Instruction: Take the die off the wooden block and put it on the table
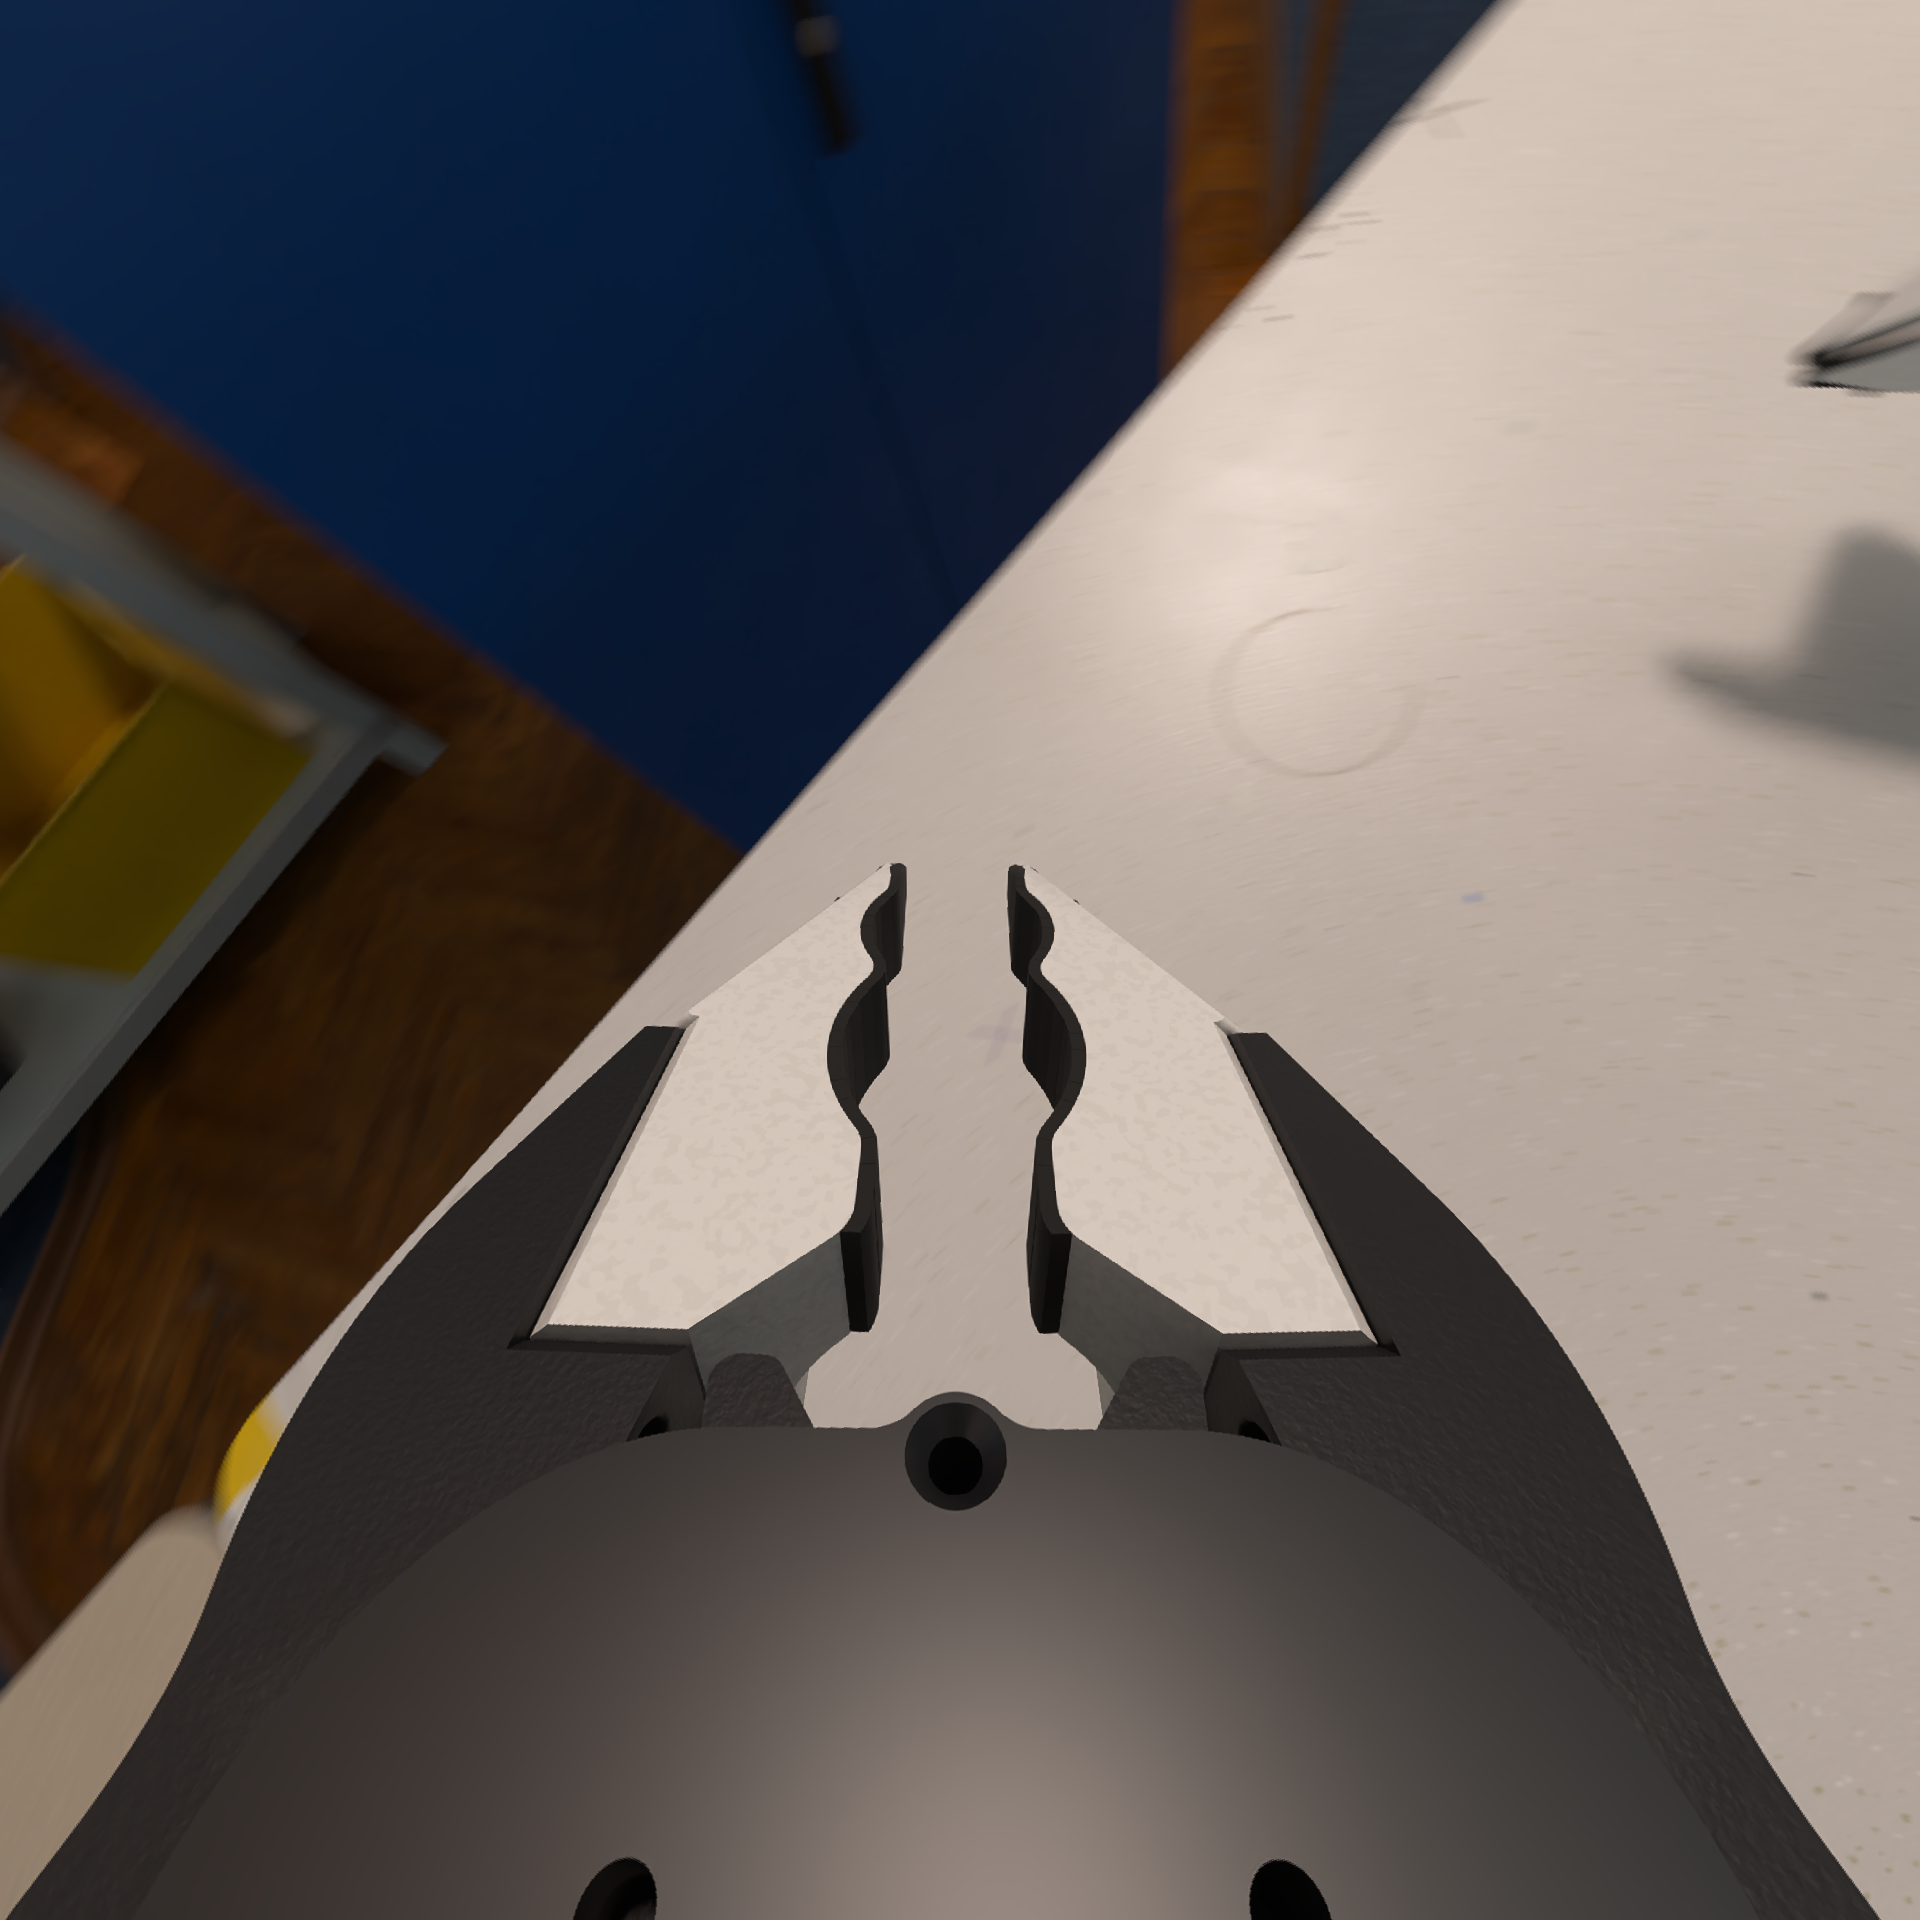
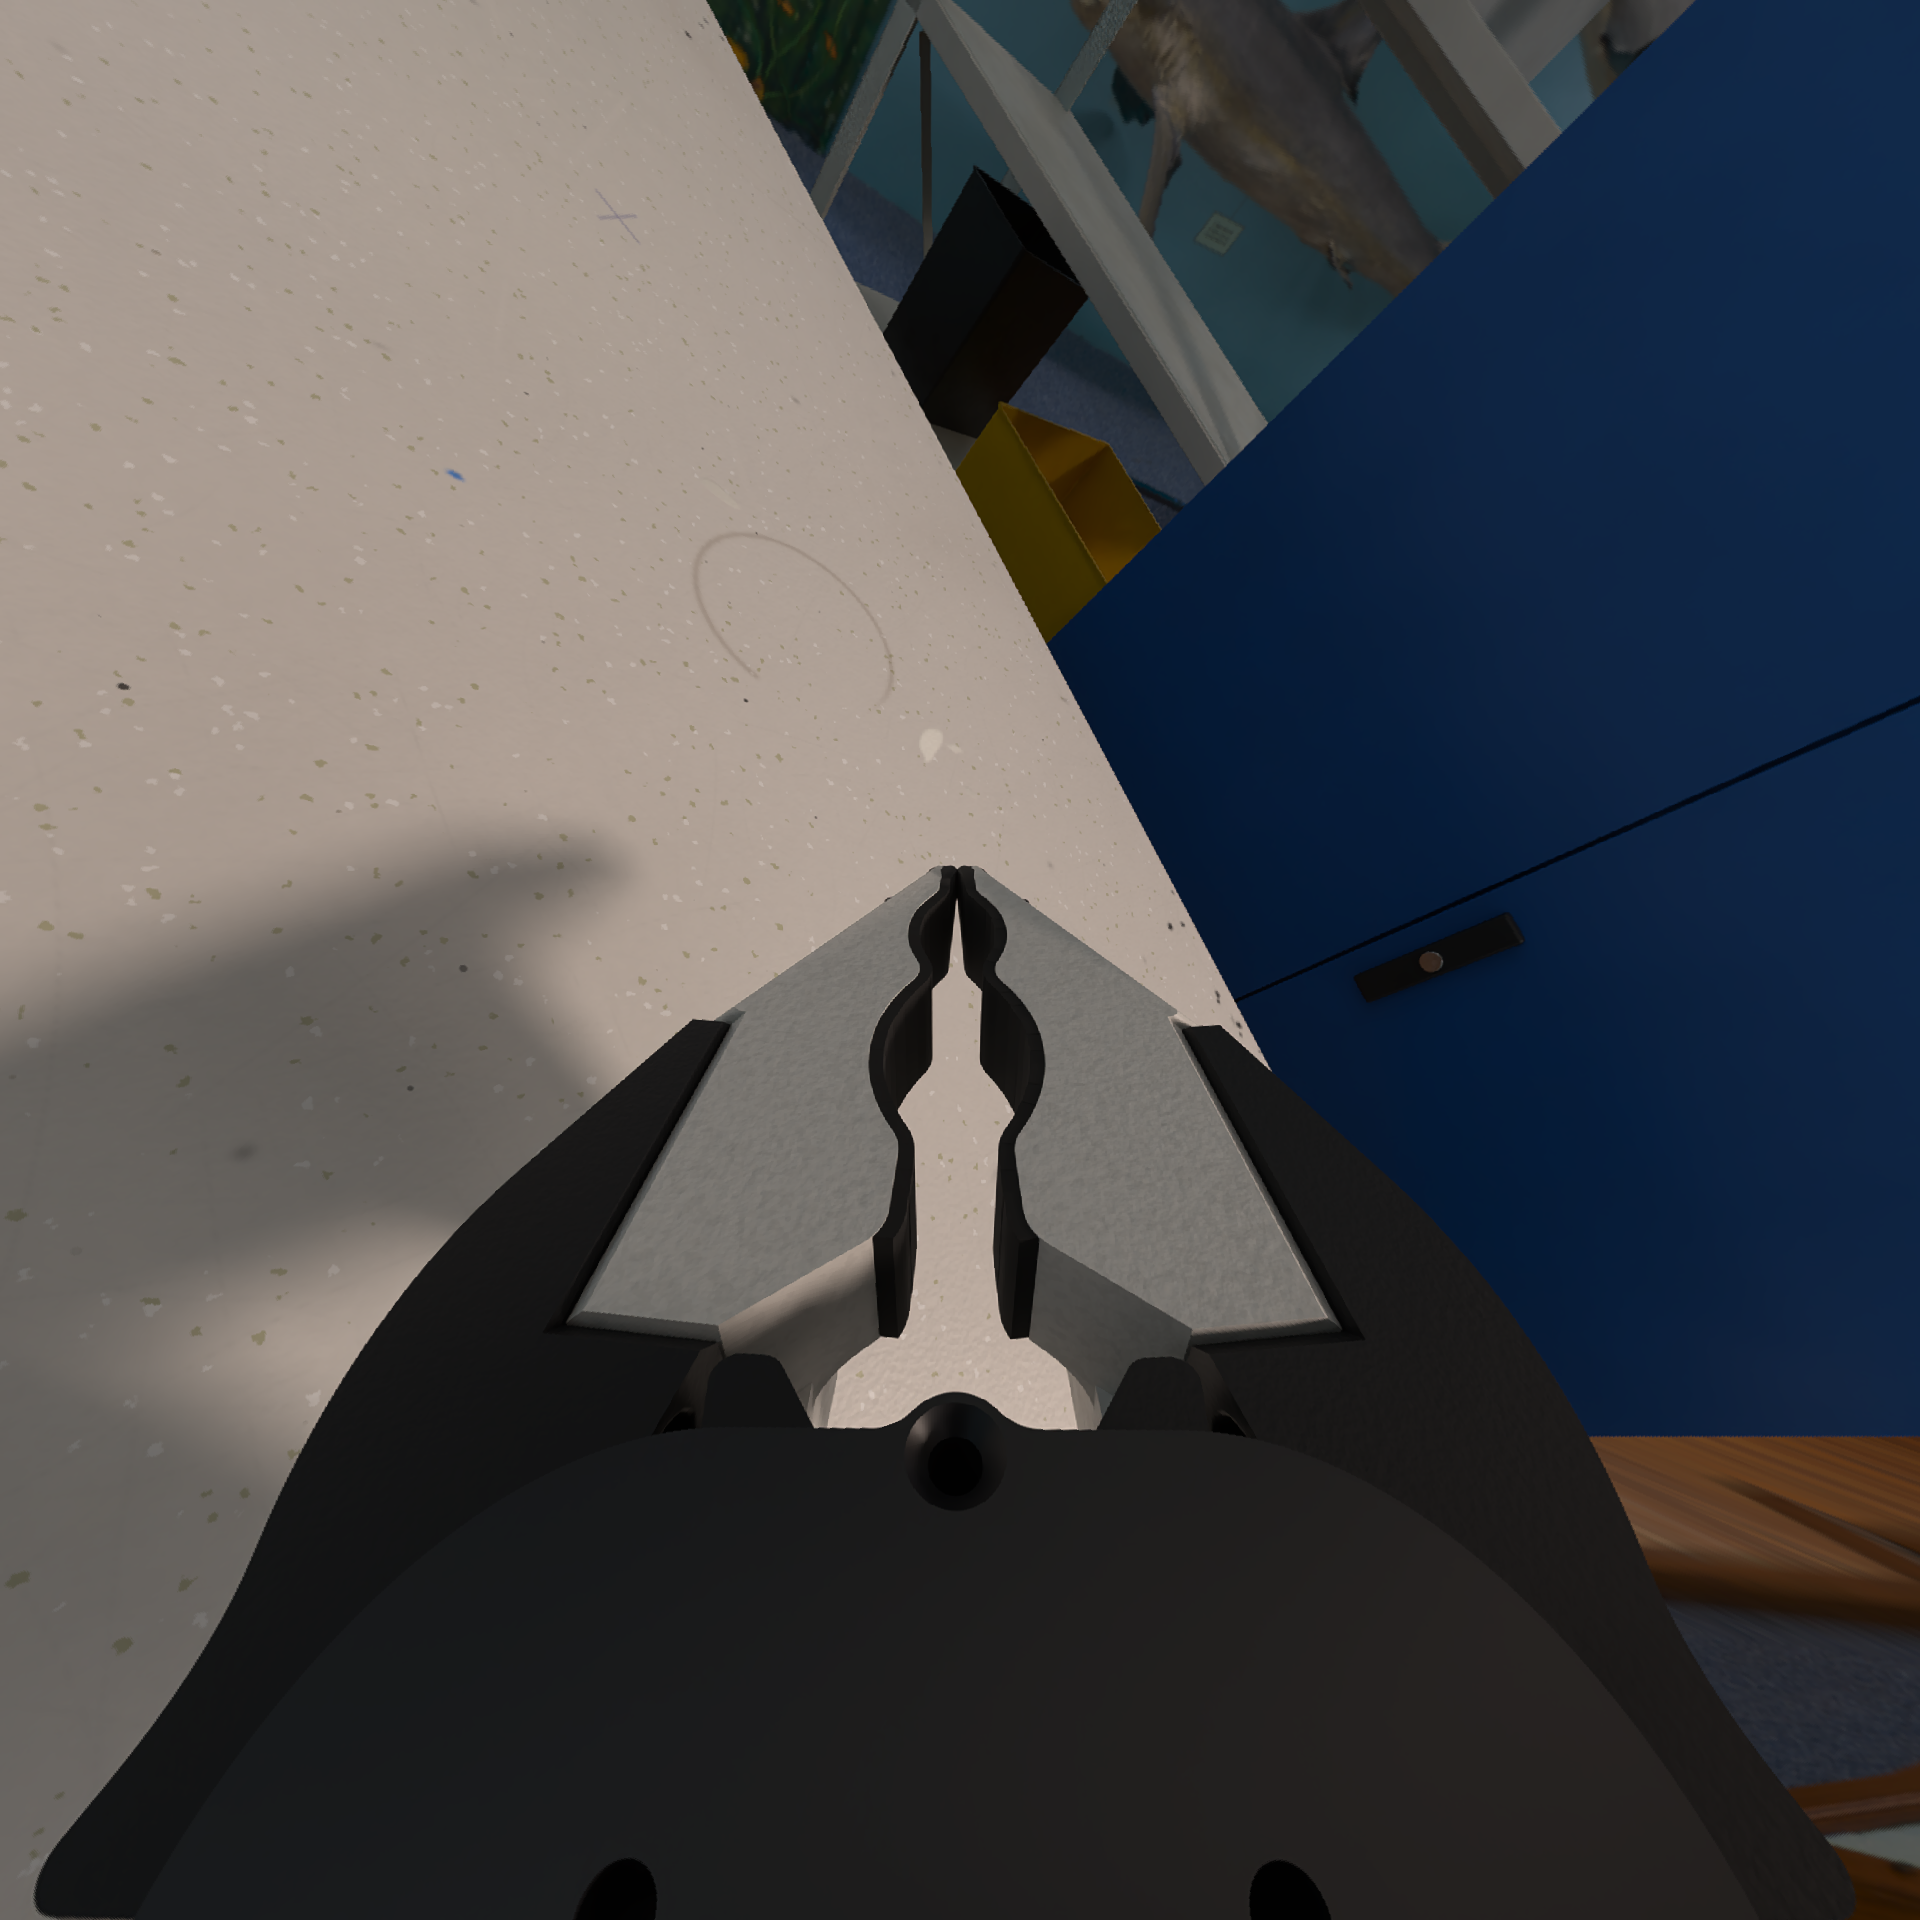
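Poised over the pale speckled table, near its edge: left gripper, fingers parted by a narrow gap, nothing between them. Over the opposite edge: right gripper, fingertips pressed together, clenched on nothing. Neither die nor wooden block anywhere in either wrist view; whereabouts of both impossible to tell from here. Faint ring mark ahead of the left fingers on bare tabletop, a gripper-shaped shadow further right, and a pale pointed tip at the right border, probably the other gripper. Beyond the table edge: blue cabinet with a black handle, yellow bin, black box, wooden floor.

Step in hand, by all appearances: finding the die before any reach. Best done by swinging one wrist camera inward across the tabletop, away from the edges, until the block comes into sight. Then worth widening the left fingers well past the present slit before descending, approaching from above, closing on two opposite flat faces of the die rather than its corners, and lifting straight up so as not to drag or tip the block. Right fingers to be released first if that side takes the job.
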You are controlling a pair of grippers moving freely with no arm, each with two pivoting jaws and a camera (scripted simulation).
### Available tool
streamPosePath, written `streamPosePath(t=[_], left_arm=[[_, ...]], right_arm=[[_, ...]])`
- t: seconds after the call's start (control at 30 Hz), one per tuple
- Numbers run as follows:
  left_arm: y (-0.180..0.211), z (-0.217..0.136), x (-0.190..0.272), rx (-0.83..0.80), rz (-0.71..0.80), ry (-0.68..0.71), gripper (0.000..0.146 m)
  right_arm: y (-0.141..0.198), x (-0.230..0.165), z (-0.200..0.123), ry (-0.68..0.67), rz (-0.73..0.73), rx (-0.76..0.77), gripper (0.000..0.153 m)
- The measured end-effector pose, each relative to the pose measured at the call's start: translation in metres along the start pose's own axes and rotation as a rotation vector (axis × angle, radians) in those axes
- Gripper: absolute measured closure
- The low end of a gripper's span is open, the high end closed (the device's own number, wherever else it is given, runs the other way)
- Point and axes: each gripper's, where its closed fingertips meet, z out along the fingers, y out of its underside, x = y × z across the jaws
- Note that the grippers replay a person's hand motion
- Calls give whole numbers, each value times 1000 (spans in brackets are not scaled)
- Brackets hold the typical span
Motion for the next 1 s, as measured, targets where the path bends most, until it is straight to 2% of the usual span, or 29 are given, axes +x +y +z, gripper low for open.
streamPosePath(t=[0.13, 0.23, 0.37, 0.5, 0.73, 0.9, 1.0], left_arm=[[51, -50, -85, -99, -156, -174, 127], [104, -70, -128, -214, -260, -215, 127], [165, -75, -148, -347, -334, -192, 124], [202, -72, -134, -447, -313, -63, 119], [239, -77, -74, -668, -65, 264, 104], [261, -78, -51, -788, 18, 363, 95], [274, -79, -44, -869, 59, 371, 96]], right_arm=[[2, 0, 1, -1, 10, -8, 153], [3, 0, 2, 1, 13, -14, 153], [7, 2, 3, 12, 22, -27, 153], [11, 4, 5, 26, 29, -48, 153], [21, 4, 12, 35, 32, -93, 153], [27, 4, 15, 38, 32, -121, 153], [30, 5, 16, 43, 37, -134, 153]])
